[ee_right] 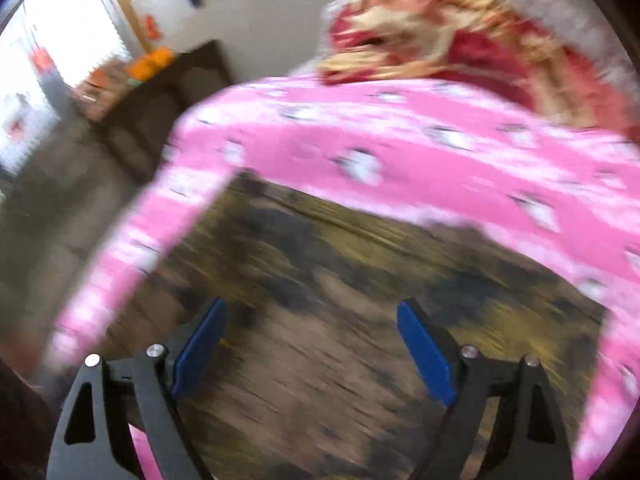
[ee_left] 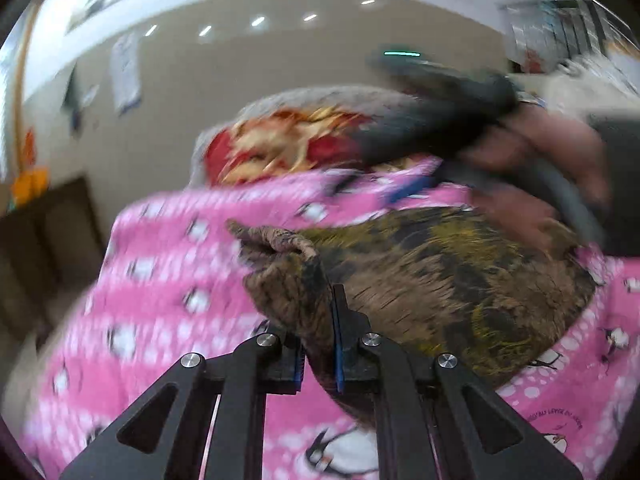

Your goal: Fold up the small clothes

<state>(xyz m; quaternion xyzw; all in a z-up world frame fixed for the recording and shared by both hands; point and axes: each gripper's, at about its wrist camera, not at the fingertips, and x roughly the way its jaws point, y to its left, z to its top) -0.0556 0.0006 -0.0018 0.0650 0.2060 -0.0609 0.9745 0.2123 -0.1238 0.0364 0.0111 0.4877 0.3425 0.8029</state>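
Black linkage arms of the left gripper [ee_left: 320, 344] press blue-edged pads together on a bunched fold of the mottled brown-olive garment [ee_left: 440, 280]. It lies rumpled on a soft pink penguin-print cover [ee_left: 160, 280]. Above the garment, the right gripper [ee_right: 312, 344] hangs with jaws spread, seemingly empty through the blur. Beyond sits a red-and-cream fuzzy cloth [ee_left: 288, 144].

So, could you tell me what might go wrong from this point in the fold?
1. The left gripper pinches only a bunched edge of the brown patterned garment, so the cloth may slip out or fold crooked.
2. The right gripper is open above the same garment and heavily blurred, so a grab may miss or catch the pink penguin cloth underneath.
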